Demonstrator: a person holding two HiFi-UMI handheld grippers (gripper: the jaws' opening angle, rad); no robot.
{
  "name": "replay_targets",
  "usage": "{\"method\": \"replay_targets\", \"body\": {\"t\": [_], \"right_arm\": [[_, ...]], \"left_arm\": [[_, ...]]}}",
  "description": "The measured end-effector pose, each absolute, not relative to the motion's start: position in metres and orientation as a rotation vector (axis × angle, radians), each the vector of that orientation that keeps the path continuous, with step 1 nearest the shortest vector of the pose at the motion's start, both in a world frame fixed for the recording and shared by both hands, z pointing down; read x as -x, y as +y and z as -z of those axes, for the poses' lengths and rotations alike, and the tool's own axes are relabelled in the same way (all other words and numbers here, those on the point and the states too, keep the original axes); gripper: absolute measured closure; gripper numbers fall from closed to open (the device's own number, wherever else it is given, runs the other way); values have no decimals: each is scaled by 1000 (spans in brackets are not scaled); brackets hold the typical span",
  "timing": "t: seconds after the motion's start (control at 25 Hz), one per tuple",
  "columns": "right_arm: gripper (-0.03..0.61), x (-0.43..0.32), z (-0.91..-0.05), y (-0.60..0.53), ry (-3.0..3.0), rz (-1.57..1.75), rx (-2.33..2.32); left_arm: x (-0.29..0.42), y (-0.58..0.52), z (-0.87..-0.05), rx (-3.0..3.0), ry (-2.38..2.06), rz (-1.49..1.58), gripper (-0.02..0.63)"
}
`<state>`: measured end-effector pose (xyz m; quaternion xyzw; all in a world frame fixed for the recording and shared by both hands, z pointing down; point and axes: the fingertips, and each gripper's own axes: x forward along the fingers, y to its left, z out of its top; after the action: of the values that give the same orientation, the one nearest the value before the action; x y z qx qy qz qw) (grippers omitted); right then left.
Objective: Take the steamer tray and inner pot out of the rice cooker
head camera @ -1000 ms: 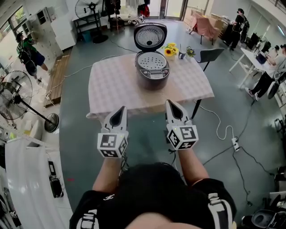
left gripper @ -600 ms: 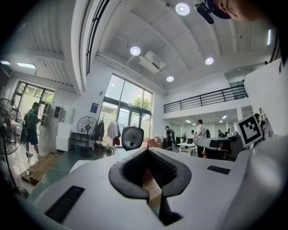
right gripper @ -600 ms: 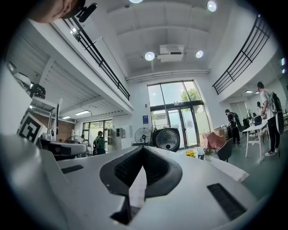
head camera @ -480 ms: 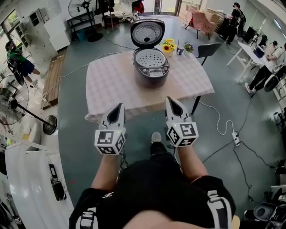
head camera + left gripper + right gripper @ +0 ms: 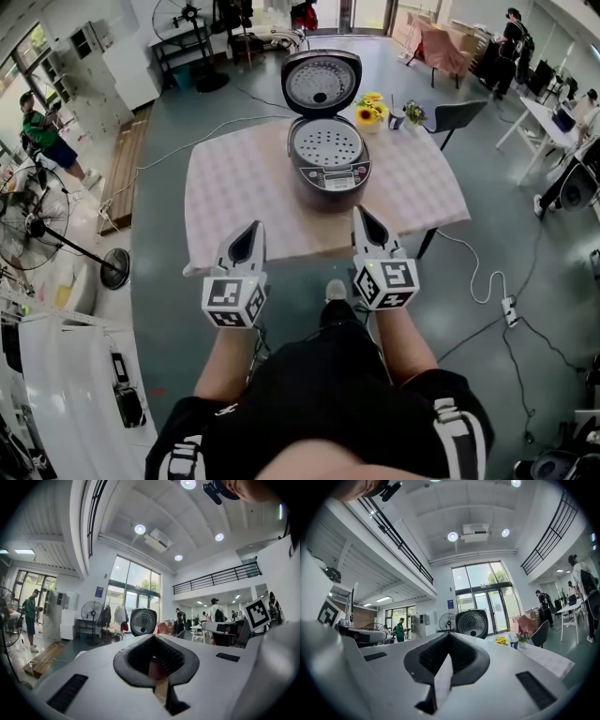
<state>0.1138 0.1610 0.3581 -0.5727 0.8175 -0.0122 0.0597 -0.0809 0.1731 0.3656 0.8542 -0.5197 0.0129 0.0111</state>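
Note:
A dark rice cooker (image 5: 328, 169) stands on the checked table (image 5: 234, 187) with its lid (image 5: 322, 82) raised. Inside it lies the perforated grey steamer tray (image 5: 326, 145); the inner pot beneath is hidden. My left gripper (image 5: 253, 228) and right gripper (image 5: 361, 214) hover side by side off the table's near edge, both shut and holding nothing, tips pointing level at the table. The open lid (image 5: 143, 621) peeks over the shut jaws in the left gripper view, and the lid (image 5: 472, 624) shows the same way in the right gripper view.
Yellow flowers (image 5: 368, 111) and a small plant pot (image 5: 410, 114) stand behind the cooker. A dark chair (image 5: 462, 114) is at the table's far right. Standing fans (image 5: 37, 216) and cables (image 5: 478, 281) are on the floor; people are at the room's edges.
Both grippers and the person have advanced toward the table; the table and cooker now appear closer and larger. Jaws have stayed shut.

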Motion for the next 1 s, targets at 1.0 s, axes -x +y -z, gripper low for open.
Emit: {"method": "replay_targets", "body": {"t": [1.0], "right_arm": [[580,-210,-320,-160,2546,30,1658]], "left_arm": [[-20,-139,-327,-2632,-1718,-109,612]]}}
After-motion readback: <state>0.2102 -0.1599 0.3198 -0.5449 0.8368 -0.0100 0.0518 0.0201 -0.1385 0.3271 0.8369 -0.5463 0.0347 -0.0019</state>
